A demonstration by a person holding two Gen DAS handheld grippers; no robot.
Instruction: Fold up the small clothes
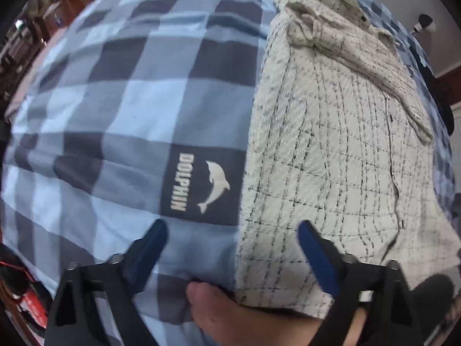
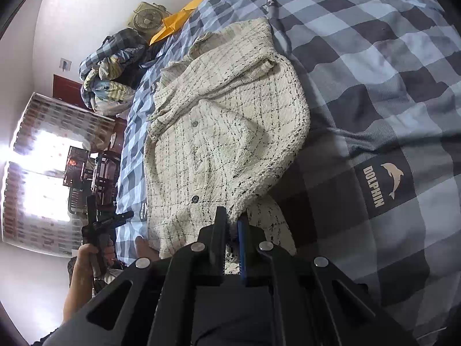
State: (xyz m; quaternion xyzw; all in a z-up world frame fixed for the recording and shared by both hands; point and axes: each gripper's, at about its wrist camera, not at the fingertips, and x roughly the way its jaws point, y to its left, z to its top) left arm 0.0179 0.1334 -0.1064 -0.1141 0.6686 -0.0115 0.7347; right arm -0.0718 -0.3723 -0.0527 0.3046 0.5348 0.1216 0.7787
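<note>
a cream tweed jacket (image 2: 227, 132) with a thin black check lies on a bed covered by a blue and grey checked sheet (image 2: 389, 92). in the right wrist view the jacket is partly folded: 1 side is turned over across the front, its edge running in a curve down toward the camera, and 2 dark buttons show along the placket. the collar end points away, toward a bundled quilt (image 2: 112, 75) and a yellow envelope (image 2: 175, 20) at the far end of the bed. a dark patch printed "dolphin" (image 2: 383, 186) sits on the sheet just beside the jacket.

the right gripper (image 2: 232, 222) is clenched, its 2 fingers pressed together at the near hem of the jacket; a bit of the cream fabric seems to be pinched between them, though the black body of the tool hides the contact.

the left gripper (image 1: 233, 230) hangs steeply downward over the jacket's long edge with its jaws spread wide and nothing in them: 1 finger is above the bare sheet, the other above the tweed. a bare foot (image 1: 219, 308) shows under it at the edge of the cloth. in the right wrist view the same gripper appears far left, held in a hand (image 2: 95, 256) beside the bed, near a bright window (image 2: 37, 173).
</note>
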